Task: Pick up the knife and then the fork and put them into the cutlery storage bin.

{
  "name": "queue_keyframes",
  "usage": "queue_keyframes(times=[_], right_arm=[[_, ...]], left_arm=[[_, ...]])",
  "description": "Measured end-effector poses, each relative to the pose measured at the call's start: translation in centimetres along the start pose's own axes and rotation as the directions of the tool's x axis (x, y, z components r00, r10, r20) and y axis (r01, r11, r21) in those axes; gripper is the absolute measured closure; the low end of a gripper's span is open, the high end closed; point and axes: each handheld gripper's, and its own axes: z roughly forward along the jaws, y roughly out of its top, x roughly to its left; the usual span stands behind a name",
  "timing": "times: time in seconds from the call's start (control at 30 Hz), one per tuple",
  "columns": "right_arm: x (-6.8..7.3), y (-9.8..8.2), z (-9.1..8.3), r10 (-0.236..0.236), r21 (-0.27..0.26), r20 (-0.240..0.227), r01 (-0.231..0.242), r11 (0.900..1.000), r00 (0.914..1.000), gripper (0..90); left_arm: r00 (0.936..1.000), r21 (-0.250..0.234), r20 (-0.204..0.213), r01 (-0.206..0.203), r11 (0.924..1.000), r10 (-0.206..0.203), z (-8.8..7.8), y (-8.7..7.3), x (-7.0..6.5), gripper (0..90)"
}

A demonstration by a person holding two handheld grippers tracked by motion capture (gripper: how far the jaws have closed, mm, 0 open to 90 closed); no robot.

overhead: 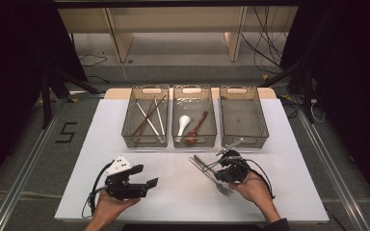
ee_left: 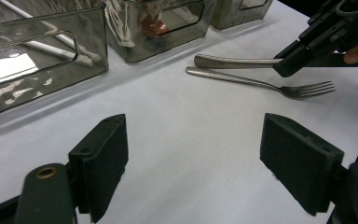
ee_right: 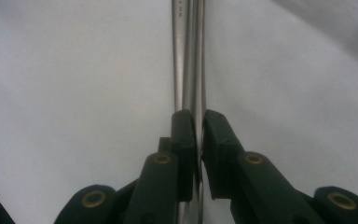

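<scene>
A steel fork (ee_left: pixel 261 83) lies on the white table (overhead: pixel 173 192), tines toward the person; it also shows at the fork (overhead: pixel 221 185) in the high view. Beside it lies a second steel utensil (ee_left: pixel 233 60), its far end hidden behind my right gripper (ee_left: pixel 286 65). That right gripper (ee_right: pixel 199 121) is shut on this utensil's thin shaft (ee_right: pixel 189 56), low on the table at the right gripper (overhead: pixel 218 166). My left gripper (ee_left: pixel 196 140) is open with nothing between its pads, held at the table's front left as the left gripper (overhead: pixel 147 185).
Three clear bins stand in a row at the back. The left bin (overhead: pixel 145 139) holds chopsticks, the middle bin (overhead: pixel 194 140) a white spoon (overhead: pixel 183 124) and a brown spoon (overhead: pixel 196 127), and the right bin (overhead: pixel 244 139) holds nothing.
</scene>
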Motion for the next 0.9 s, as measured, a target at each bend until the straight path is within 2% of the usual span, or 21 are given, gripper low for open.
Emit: queue_keyframes(times=[0.4,0.63,0.9], right_arm=[[-0.1,-0.1,-1.2,-0.005,-0.036,0.011,0.005,0.999,0.9999,83.8],[-0.5,0.0,-2.5,-0.008,-0.064,0.019,0.009,0.998,0.9998,83.8],[-1.6,0.2,-4.6,0.018,-0.125,0.04,-0.013,0.992,0.999,83.8]], left_arm=[[1.0,0.001,-0.001,0.001,1.0,-0.001,0.0,0.0,0.0,23.0],[0.9999,-0.009,-0.002,0.011,0.9999,-0.012,-0.1,0.0,0.1,23.1],[0.9998,-0.022,-0.004,0.018,0.9996,-0.018,-0.2,0.0,0.4,22.6]])
